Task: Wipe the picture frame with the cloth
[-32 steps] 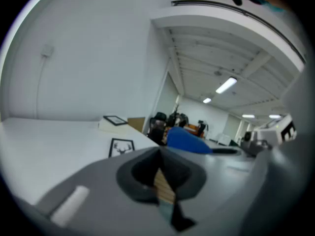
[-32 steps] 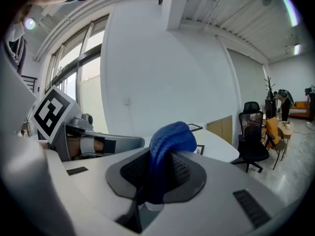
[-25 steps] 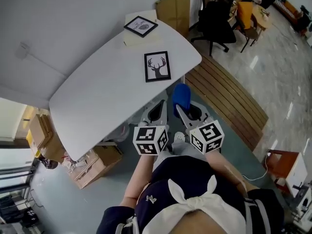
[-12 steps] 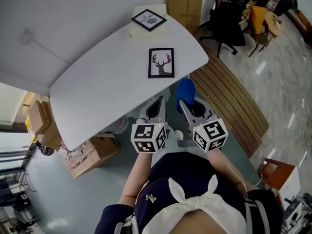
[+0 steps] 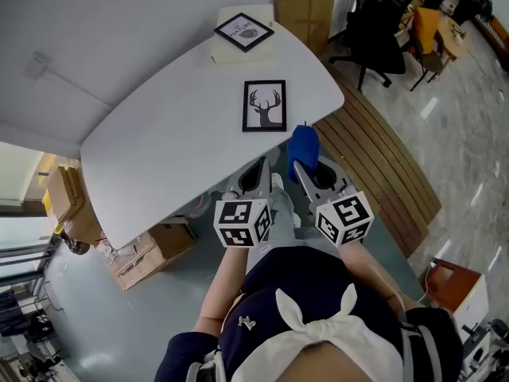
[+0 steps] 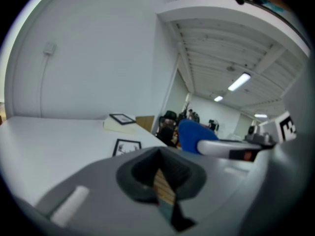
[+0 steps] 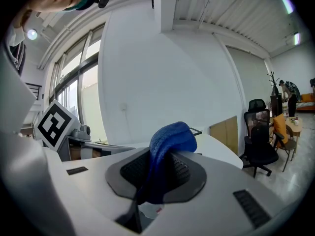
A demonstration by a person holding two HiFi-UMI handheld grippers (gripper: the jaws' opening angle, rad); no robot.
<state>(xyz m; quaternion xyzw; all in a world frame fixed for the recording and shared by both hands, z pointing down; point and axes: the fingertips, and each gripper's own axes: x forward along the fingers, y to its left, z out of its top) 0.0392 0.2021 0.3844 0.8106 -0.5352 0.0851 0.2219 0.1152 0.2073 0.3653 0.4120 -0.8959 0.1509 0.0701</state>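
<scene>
Your right tongs (image 5: 300,168) are clamped on the blue cloth (image 5: 302,145), which bulges out past their tips, and they hang just off the near edge of the bench (image 5: 159,150). Your left tongs (image 5: 260,173) sit beside them, pressed together with nothing between. The picture frame (image 5: 264,105) with the deer print lies flat on the bench, near the cloth but not touching it. A second frame (image 5: 243,31) rests on a pale pad (image 5: 231,52) at the far edge. The step in hand looks like the approach, so carry the cloth forward and lower it until the bunched fabric, not the tong tips, meets the glass. The frame probably slides easily on that smooth top, so consider pinning a corner of it with your left tongs. Press lightly, wipe in even strokes along its length, and take in the black border too.
</scene>
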